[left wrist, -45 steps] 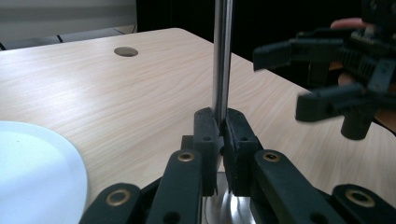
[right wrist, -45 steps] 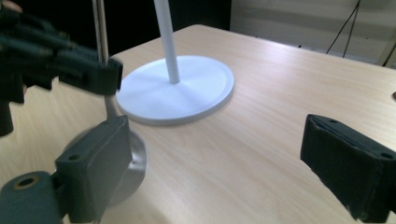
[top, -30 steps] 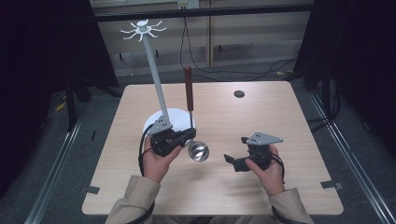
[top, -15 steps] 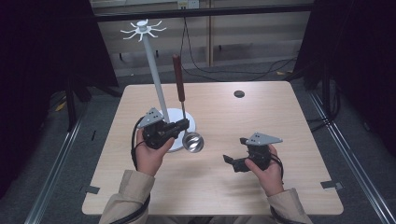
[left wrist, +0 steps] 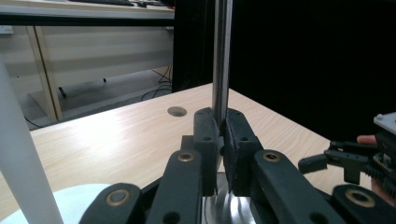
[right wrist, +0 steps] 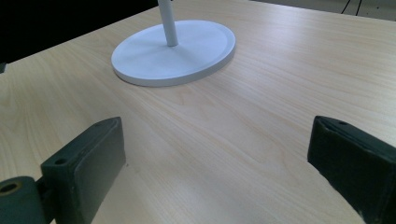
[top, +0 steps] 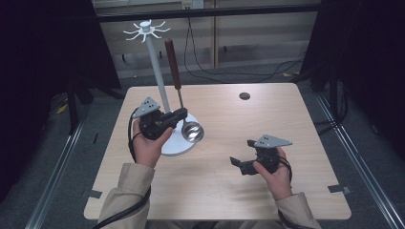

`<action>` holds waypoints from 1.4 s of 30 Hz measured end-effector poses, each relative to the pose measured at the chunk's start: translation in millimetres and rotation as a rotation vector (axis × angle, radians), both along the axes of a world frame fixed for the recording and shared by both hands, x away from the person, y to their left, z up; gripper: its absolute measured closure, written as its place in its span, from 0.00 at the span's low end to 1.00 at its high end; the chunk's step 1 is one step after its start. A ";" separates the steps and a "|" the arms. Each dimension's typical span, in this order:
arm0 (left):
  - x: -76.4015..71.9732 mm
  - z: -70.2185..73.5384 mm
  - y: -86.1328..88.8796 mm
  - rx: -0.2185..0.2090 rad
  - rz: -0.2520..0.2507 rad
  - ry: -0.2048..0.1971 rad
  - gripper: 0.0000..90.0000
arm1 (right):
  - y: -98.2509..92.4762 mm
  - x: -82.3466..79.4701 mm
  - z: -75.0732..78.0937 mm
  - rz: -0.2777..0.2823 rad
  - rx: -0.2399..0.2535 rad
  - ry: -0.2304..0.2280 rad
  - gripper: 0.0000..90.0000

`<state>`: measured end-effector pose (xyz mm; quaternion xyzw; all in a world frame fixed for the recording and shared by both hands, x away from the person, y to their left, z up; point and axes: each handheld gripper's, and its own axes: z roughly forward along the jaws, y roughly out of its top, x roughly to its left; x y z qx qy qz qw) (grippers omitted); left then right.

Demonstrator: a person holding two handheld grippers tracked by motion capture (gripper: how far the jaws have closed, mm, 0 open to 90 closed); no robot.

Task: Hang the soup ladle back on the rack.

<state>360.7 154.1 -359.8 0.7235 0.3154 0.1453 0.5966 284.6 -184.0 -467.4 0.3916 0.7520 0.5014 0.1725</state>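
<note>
A steel ladle with a brown handle [top: 173, 64] stands upright, bowl [top: 192, 131] down, just above the white stand's round base [top: 172, 147]. My left gripper [top: 181, 114] is shut on its thin metal shaft [left wrist: 221, 56], pads pressing from both sides. The stand's pole [top: 157, 67] rises right beside the ladle to a crown of hooks [top: 145, 31]. My right gripper [top: 241, 153] rests low over the table at the right front, open, with nothing between its jaws; bare wood lies between its pads [right wrist: 88, 158].
A small dark round disc [top: 244, 96] sits in the table's far right part. The stand base [right wrist: 173, 51] lies ahead of the right gripper. Black cables trail on the floor behind the table.
My left hand has carried the ladle up and to the left, closer to the stand's pole. The right hand has stayed where it was.
</note>
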 end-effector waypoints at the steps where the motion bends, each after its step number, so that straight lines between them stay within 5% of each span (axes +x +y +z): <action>1: 1.1 0.6 -0.2 -0.014 -0.001 -0.003 0.94 | 0.1 -0.2 0.2 -0.001 -0.001 0.002 0.04; 33: 18.7 3.1 5.8 -0.069 0.040 0.024 0.94 | -5.0 0.2 3.1 -0.006 0.011 -0.008 0.04; 42: 19.6 0.8 9.9 -0.054 0.055 0.022 0.94 | -6.1 0.2 3.4 -0.009 0.012 -0.010 0.04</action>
